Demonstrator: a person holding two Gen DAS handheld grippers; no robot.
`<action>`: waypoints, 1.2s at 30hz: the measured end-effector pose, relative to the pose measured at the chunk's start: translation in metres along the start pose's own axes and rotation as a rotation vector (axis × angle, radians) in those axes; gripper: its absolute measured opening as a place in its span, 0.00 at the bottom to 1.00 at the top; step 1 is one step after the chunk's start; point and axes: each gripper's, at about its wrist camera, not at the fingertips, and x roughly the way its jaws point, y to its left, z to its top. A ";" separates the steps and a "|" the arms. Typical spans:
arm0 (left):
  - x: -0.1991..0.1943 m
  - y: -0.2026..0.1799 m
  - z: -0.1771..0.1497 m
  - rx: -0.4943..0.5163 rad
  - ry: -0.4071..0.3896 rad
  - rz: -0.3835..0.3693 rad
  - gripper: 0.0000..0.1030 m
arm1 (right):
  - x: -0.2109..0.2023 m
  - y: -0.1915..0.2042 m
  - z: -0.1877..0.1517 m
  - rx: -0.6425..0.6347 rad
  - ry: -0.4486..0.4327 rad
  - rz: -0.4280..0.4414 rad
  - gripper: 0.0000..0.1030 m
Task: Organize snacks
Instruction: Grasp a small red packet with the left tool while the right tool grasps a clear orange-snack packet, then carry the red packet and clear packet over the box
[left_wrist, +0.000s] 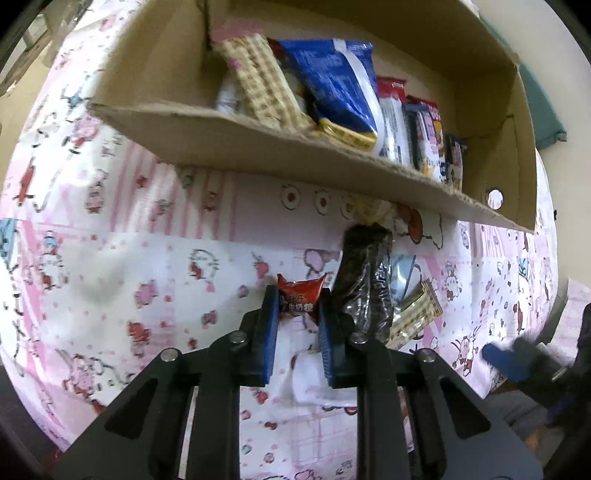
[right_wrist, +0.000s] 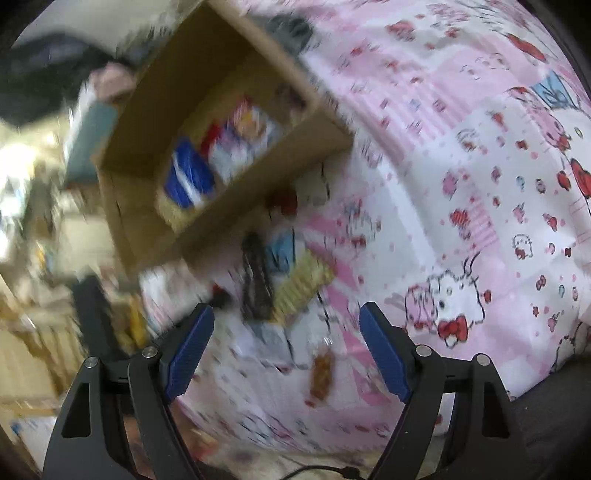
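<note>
My left gripper (left_wrist: 298, 290) is shut on a small red snack packet (left_wrist: 301, 306), its blue pads pressing both sides, just above the pink cartoon tablecloth (left_wrist: 147, 258). To its right lie a dark wrapped snack (left_wrist: 367, 280) and a checkered wafer packet (left_wrist: 417, 314). Beyond stands an open cardboard box (left_wrist: 258, 144) holding a blue bag (left_wrist: 332, 81), a wafer packet (left_wrist: 258, 81) and several more snacks. My right gripper (right_wrist: 287, 310) hangs open and empty over the cloth. A small orange-brown packet (right_wrist: 321, 369) lies below it, with the dark snack (right_wrist: 256, 280) and wafer packet (right_wrist: 303, 284) ahead.
The right wrist view is motion-blurred. The box (right_wrist: 258, 177) sits at the table's far side, its near wall low. A teal object (left_wrist: 546, 110) lies behind the box. The table edge (right_wrist: 535, 376) runs close at the right of the right gripper.
</note>
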 end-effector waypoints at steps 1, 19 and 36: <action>-0.003 0.002 0.000 0.000 -0.004 0.007 0.16 | 0.010 0.004 -0.005 -0.037 0.041 -0.044 0.80; -0.032 0.015 -0.007 0.001 -0.035 0.070 0.16 | 0.049 0.037 -0.043 -0.281 0.074 -0.258 0.18; -0.061 0.041 -0.022 -0.016 -0.084 0.141 0.16 | -0.002 0.057 -0.035 -0.290 -0.115 -0.069 0.18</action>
